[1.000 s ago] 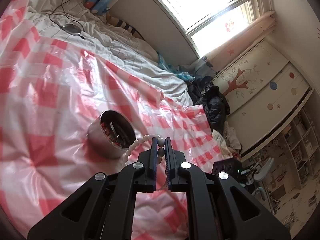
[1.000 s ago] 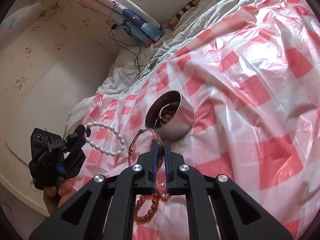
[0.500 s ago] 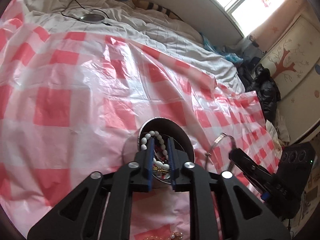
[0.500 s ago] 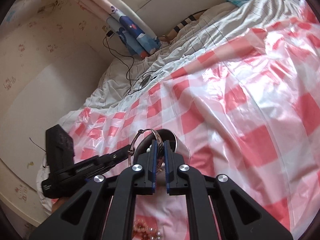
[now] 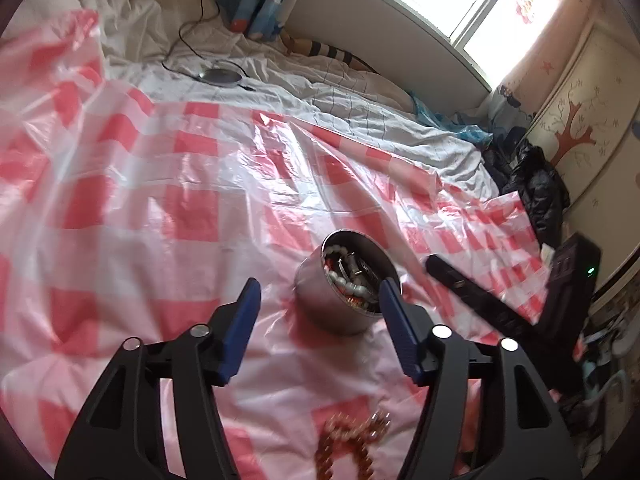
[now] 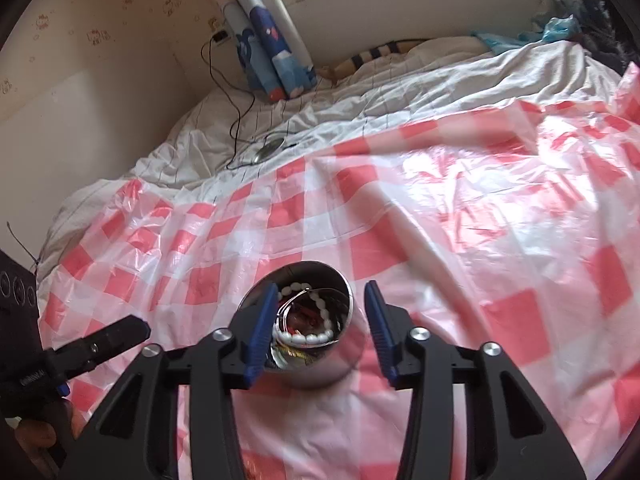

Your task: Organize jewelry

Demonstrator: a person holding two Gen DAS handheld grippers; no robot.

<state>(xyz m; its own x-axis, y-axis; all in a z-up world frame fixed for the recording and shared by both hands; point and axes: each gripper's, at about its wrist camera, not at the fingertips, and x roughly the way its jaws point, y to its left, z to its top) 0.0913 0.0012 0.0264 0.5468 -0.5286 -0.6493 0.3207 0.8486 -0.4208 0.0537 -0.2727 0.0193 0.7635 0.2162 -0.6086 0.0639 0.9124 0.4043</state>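
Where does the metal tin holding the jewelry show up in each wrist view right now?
Left wrist: the metal tin sits just right of center, beyond the open left gripper.
Right wrist: the tin is low center, between the open right gripper fingers.
Shared landmark: the round grey disc on a black cable on the white sheet.

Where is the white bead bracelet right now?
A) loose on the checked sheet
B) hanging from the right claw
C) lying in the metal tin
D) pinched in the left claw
C: the white bead bracelet lies curled inside the metal tin, and both claws stand open and empty.
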